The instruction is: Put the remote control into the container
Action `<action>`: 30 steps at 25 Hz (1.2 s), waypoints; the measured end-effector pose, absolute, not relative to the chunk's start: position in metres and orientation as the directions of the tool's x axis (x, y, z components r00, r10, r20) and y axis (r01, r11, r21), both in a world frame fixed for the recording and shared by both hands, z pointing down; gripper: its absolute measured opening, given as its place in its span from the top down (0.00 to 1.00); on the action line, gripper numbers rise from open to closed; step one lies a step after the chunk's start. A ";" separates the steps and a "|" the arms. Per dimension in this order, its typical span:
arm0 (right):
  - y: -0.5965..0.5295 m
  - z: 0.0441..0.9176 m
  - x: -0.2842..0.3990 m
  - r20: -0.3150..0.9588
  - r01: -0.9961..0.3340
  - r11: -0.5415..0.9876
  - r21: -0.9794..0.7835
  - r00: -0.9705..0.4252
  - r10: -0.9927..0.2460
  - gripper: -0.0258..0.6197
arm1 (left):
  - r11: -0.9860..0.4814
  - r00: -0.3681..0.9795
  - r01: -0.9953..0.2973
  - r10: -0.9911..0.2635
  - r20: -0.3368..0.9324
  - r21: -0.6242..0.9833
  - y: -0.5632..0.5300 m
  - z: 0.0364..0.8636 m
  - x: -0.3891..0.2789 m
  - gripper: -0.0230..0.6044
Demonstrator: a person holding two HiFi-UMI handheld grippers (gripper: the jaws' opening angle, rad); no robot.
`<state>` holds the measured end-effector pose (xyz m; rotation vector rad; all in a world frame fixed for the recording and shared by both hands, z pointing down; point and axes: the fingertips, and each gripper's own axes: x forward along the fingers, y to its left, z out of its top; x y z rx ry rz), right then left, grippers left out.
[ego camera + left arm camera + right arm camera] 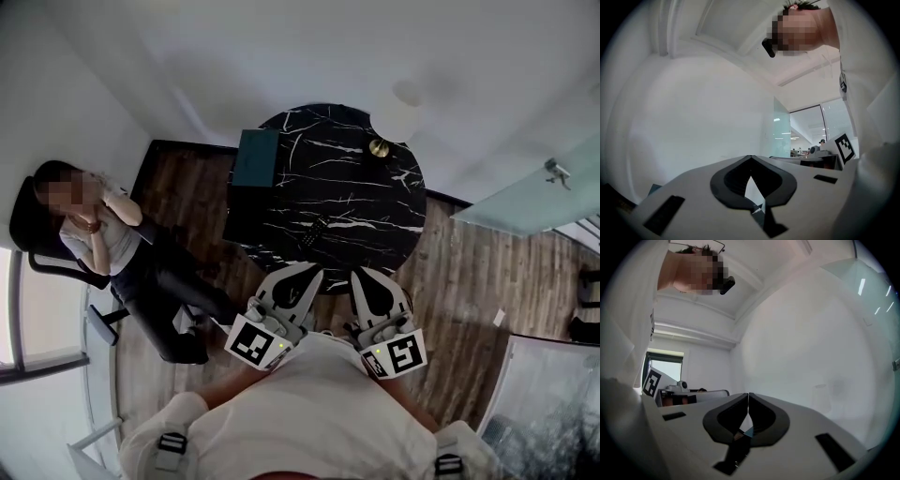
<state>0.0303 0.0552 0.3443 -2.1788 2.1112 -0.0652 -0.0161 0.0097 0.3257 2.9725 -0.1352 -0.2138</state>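
A slim black remote control [314,232] lies on the round black marble table [356,202], near its front edge. A dark teal container [255,159] stands at the table's left edge. My left gripper [314,269] is held at the front rim of the table, just short of the remote, jaws shut with nothing in them. Beside it, my right gripper [359,274] is also shut and empty. In the left gripper view, the left gripper [750,157] points at a white wall. The right gripper view shows the right gripper [748,393] with its tips touching.
A lamp with a white shade [398,117] and a brass base [379,148] stands at the table's far right. A person [103,230] sits on a chair to the left. A glass door [530,192] is at the right. The floor is wood.
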 end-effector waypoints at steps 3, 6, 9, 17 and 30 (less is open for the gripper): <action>0.029 0.340 0.040 -0.054 -0.994 -0.042 -0.105 0.048 -0.997 0.94 | -0.986 0.988 -0.062 -0.082 -0.132 0.153 -0.017 0.322 -0.005 0.95; 0.013 0.341 0.053 -0.056 -0.991 -0.067 -0.119 0.074 -0.996 0.94 | -0.988 0.991 -0.040 -0.058 -0.119 0.146 -0.034 0.324 0.009 0.95; 0.007 0.338 0.067 -0.061 -0.990 -0.078 -0.114 0.085 -0.995 0.94 | -0.988 0.993 -0.029 -0.046 -0.111 0.152 -0.040 0.322 0.022 0.95; -0.002 0.343 0.093 -0.035 -0.990 -0.054 -0.131 0.059 -0.998 0.94 | -0.989 0.994 -0.059 -0.071 -0.080 0.139 -0.042 0.325 0.048 0.95; 0.002 0.429 0.104 0.144 -0.958 -0.058 -0.279 0.018 -0.989 0.94 | -0.949 0.986 -0.140 -0.108 0.127 0.281 -0.048 0.417 0.056 0.95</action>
